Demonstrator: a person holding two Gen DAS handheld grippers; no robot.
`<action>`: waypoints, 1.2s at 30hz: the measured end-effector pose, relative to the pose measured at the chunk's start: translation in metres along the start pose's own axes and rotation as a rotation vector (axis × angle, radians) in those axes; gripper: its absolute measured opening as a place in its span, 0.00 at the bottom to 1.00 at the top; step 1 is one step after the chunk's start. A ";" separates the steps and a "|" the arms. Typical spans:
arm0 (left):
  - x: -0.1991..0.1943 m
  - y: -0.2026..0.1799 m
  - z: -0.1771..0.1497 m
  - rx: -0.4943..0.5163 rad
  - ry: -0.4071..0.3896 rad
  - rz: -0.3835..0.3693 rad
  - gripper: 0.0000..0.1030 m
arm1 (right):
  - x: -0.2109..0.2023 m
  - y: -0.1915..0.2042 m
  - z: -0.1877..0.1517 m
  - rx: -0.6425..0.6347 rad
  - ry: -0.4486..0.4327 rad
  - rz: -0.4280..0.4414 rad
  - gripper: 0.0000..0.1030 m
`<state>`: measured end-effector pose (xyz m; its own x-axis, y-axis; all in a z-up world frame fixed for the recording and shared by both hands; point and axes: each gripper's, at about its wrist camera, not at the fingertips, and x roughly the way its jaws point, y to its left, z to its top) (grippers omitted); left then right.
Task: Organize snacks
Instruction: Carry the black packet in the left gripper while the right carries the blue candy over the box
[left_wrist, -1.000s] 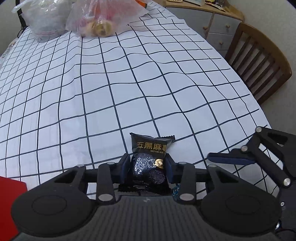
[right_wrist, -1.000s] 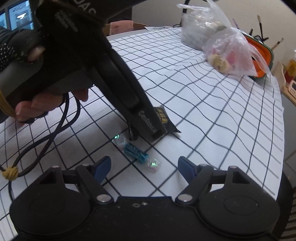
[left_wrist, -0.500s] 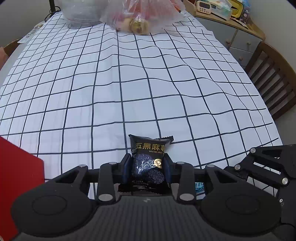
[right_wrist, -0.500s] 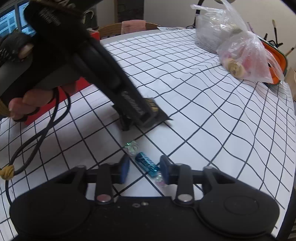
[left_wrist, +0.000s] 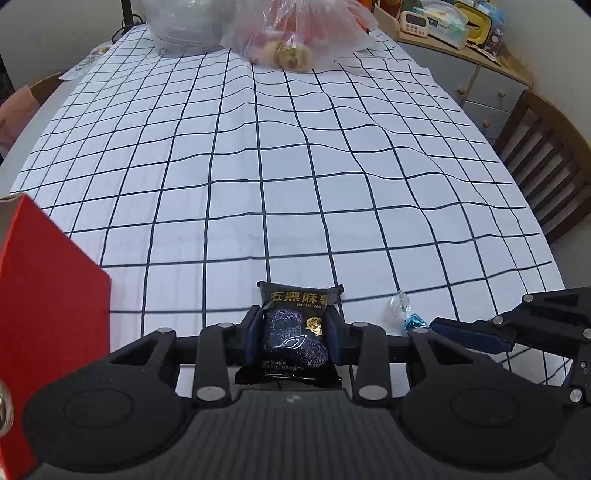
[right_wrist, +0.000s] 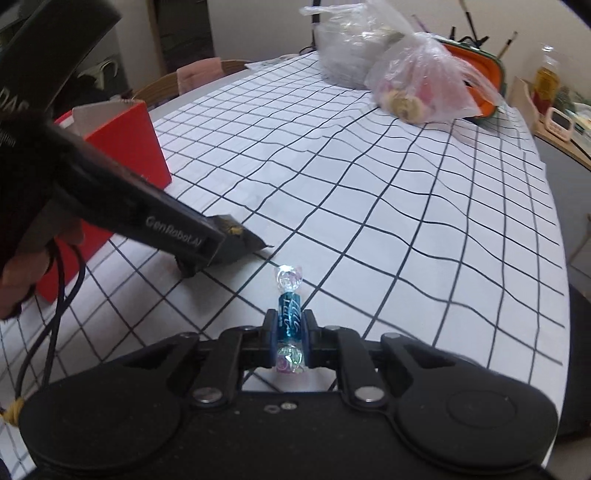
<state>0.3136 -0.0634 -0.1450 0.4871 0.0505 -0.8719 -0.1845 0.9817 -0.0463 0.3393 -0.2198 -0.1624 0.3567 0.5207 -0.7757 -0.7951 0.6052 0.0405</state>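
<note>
The red box (left_wrist: 51, 314) stands at the left. The left gripper (left_wrist: 293, 332) pinches the black packet (left_wrist: 295, 328) just above the cloth; the right gripper (right_wrist: 290, 332) clamps the blue candy (right_wrist: 290, 317). Best lift both clear, then drop each inside the box.

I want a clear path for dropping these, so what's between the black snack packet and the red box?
In the left wrist view, only bare checked tablecloth lies between the black snack packet, shut in the left gripper, and the red box.
</note>
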 end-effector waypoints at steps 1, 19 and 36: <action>-0.005 -0.001 -0.002 0.002 -0.009 0.004 0.34 | -0.004 0.002 0.000 0.012 -0.002 -0.004 0.10; -0.113 0.022 -0.035 -0.018 -0.145 -0.045 0.34 | -0.094 0.056 0.003 0.195 -0.087 -0.046 0.10; -0.188 0.106 -0.066 -0.094 -0.225 -0.070 0.34 | -0.125 0.149 0.044 0.201 -0.160 -0.036 0.11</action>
<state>0.1463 0.0193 -0.0176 0.6773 0.0332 -0.7350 -0.2171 0.9635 -0.1565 0.1984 -0.1681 -0.0317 0.4684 0.5758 -0.6702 -0.6727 0.7241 0.1520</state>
